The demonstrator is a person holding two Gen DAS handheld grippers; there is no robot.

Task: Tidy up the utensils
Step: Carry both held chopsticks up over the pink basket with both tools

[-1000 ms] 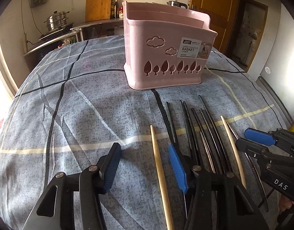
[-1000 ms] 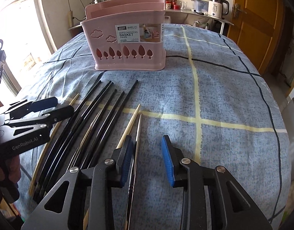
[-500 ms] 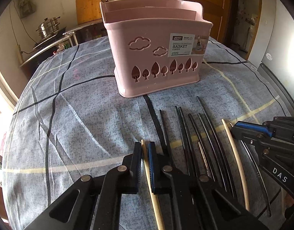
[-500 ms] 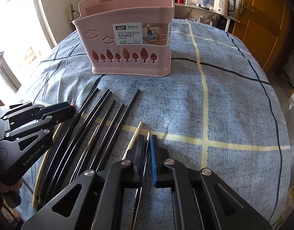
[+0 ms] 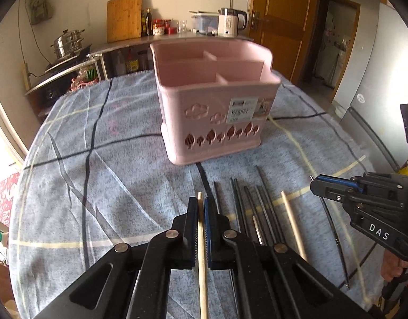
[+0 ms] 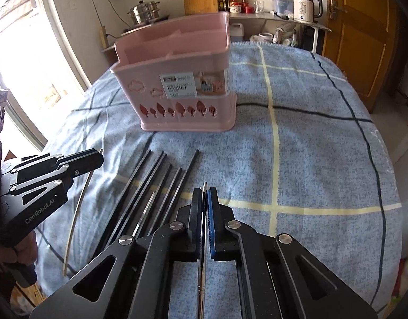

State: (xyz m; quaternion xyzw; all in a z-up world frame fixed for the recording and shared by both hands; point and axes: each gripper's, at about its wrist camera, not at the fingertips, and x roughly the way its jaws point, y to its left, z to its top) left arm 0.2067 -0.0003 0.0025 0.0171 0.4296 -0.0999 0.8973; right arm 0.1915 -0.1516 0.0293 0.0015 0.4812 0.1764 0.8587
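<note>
Pink plastic basket (image 5: 214, 111) stands on the blue checked cloth (image 5: 97, 186) of the counter, beyond a row of black chopsticks (image 6: 150, 186). Left tongs (image 5: 200, 207) are clamped on a pale wooden chopstick (image 5: 202, 265); right tongs (image 6: 204, 199) are clamped on a thin metal chopstick (image 6: 204, 186), both held above the cloth.

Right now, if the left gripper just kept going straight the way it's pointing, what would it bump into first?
Probably the blue checked tablecloth, short of the pink basket. The left gripper, shut on a wooden chopstick, points steeply down at bare cloth ahead. Depth is hard to judge through this lens.
</note>
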